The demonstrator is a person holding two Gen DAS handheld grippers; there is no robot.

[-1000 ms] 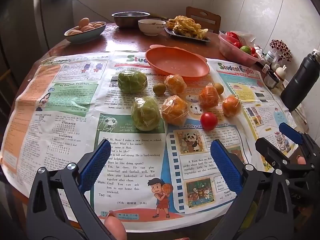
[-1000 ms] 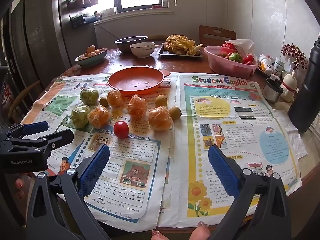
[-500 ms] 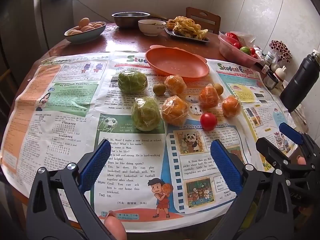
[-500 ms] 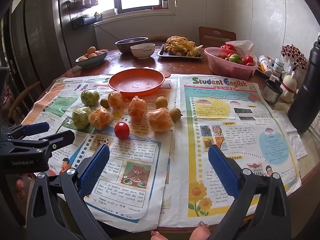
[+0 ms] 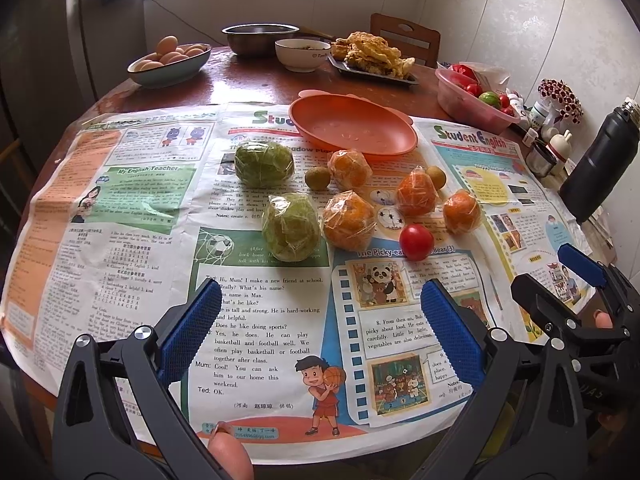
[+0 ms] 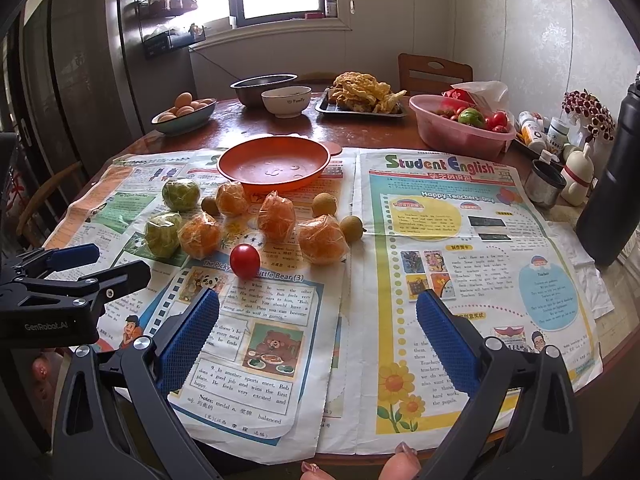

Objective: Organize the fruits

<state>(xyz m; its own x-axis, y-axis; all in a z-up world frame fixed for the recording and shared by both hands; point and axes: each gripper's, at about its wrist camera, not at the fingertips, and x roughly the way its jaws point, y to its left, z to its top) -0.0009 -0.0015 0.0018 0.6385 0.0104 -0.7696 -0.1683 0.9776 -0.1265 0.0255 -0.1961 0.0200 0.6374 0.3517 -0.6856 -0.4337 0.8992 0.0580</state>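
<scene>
Basically, red tomato (image 6: 245,261) sits just above-left of right gripper (image 6: 318,334) in frame, nearer than left gripper (image 5: 321,332); both grippers' fingers spread wide, empty.

Spread on newspaper (image 5: 256,320) before an orange dish (image 5: 352,128): two green wrapped fruits (image 5: 291,226), four wrapped oranges (image 5: 349,220), one tomato (image 5: 416,241), two small, perhaps brownish, fruits (image 5: 317,178). Left gripper (image 5: 320,316) wide apart, empty, above the print.
</scene>
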